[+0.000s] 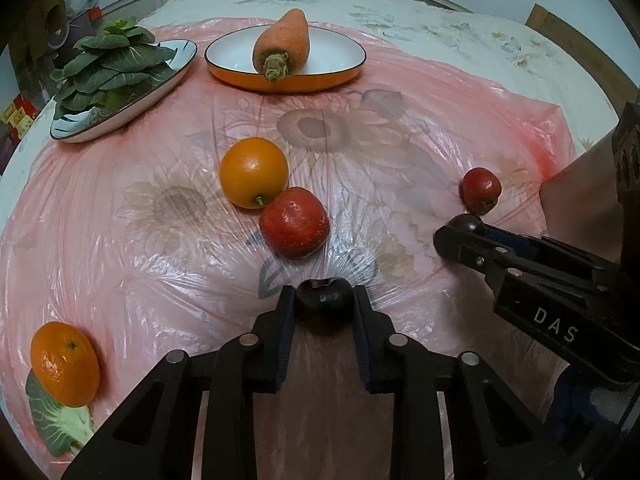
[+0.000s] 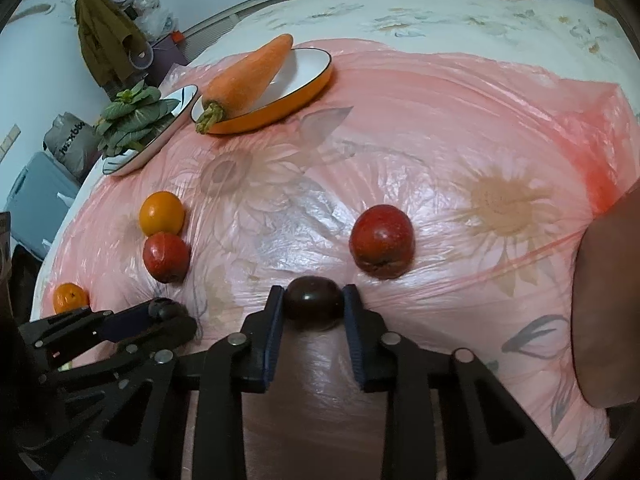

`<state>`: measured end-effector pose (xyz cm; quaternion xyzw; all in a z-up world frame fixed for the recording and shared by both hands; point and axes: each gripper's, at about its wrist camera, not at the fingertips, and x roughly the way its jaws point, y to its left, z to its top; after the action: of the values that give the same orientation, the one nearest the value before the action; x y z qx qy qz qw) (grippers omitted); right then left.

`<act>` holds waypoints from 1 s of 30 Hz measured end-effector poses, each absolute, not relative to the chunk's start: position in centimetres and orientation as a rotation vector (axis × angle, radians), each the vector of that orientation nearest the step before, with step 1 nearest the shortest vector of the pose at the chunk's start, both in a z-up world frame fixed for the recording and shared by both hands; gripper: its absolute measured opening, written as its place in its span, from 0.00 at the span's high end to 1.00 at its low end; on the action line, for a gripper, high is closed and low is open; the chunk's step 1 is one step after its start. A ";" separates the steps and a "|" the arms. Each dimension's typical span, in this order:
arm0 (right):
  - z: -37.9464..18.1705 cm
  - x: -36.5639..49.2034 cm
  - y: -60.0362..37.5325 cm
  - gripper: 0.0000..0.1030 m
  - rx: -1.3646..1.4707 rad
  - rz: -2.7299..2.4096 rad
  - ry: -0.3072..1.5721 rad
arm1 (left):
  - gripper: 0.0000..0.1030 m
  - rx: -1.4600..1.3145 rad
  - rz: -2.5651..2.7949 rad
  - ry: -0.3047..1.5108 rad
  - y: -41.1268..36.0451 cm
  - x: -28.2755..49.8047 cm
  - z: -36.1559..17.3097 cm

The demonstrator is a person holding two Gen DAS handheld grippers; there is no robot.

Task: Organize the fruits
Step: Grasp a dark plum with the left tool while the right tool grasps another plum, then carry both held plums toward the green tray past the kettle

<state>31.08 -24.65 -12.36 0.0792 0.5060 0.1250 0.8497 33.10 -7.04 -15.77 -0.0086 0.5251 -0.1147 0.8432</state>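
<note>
Dark plums gripped, one each, in left tongs [image 1: 324, 304] and right tongs [image 2: 313, 303]. Oranges, apples loose on pink sheet [image 1: 400, 92]; sorting barely begun.

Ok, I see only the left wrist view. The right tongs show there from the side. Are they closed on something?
Observer: Yes. The right wrist view shows the right tongs shut on a dark round fruit, with one pad on each side.
Operator: Does the red fruit beside them touch it?
Observer: It seems not. The red apple lies just beyond, to the right, and a narrow strip of pink sheet shows between them.
Operator: Does the carrot fit in its plate?
Observer: No. The carrot lies across the orange plate, with its tip past the far rim and its green end past the near rim.
</note>
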 end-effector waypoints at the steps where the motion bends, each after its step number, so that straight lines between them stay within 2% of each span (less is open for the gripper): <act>1: -12.3 31.0 -24.7 0.65 0.168 0.265 1.062 | 0.78 -0.026 -0.244 1.104 -6.9 33.0 -15.7; 30: -9.0 24.1 -26.1 0.65 0.212 0.271 1.053 | 0.79 -0.015 -0.216 1.058 -6.6 28.9 -12.7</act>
<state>24.05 -26.14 -8.98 0.1005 0.5001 0.1287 0.8504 28.85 -6.65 -12.69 -0.0069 0.5038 -0.1029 0.8576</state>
